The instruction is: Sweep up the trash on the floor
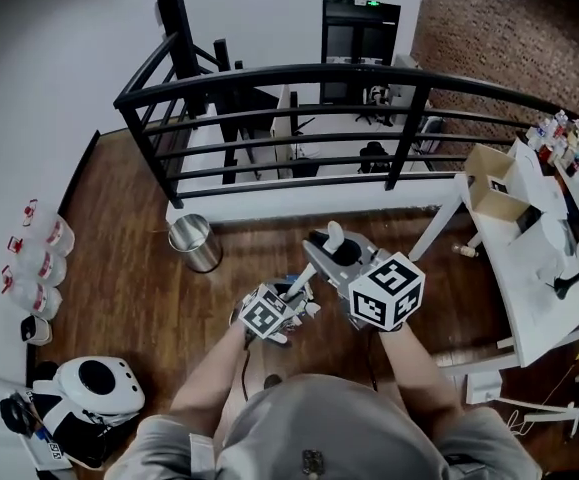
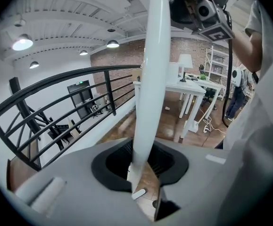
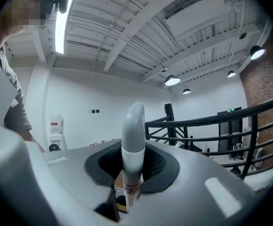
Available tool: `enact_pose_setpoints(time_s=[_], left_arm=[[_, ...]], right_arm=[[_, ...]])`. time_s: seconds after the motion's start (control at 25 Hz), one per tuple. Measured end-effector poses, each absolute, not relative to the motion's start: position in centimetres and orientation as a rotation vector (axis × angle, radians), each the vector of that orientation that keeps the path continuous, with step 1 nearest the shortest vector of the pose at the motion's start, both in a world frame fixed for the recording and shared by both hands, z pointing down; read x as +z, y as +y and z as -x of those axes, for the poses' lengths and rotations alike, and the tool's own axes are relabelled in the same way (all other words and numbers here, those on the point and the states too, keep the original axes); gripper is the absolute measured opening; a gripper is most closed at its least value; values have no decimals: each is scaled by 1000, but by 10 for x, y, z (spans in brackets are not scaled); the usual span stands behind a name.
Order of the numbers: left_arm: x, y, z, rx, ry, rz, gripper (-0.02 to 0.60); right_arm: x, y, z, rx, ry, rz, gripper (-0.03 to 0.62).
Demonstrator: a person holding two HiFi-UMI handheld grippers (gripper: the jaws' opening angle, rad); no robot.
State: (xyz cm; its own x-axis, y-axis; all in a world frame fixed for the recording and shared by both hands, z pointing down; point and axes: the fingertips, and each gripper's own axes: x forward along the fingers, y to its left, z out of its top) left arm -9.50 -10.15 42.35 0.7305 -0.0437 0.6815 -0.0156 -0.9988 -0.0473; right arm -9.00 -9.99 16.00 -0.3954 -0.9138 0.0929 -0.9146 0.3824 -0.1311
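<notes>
I hold one long white broom handle (image 2: 153, 79) with both grippers, in front of my chest. In the head view my right gripper (image 1: 331, 250) is shut on it just below its grey rounded top end (image 1: 335, 234). That end stands up between the jaws in the right gripper view (image 3: 133, 135), where the right gripper (image 3: 132, 168) closes round the pole. My left gripper (image 1: 295, 294) is shut on the pole lower down. In the left gripper view (image 2: 141, 164) the pole rises towards the right gripper (image 2: 207, 13). The broom's head is hidden, and I see no trash.
A black railing (image 1: 299, 73) fences the wooden floor (image 1: 149, 268) ahead. A metal bin (image 1: 193, 241) stands by it at the left. A white table (image 1: 529, 268) with boxes fills the right side. Bottles (image 1: 39, 258) and a white machine (image 1: 97, 388) line the left wall.
</notes>
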Motion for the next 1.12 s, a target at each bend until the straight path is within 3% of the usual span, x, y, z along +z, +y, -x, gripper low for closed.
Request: enact_pose_setpoints(time_s=[1.12], left_arm=[[422, -118, 114, -1130, -6, 2888, 84]], right_arm=[[159, -115, 116, 223, -2571, -1722, 61]])
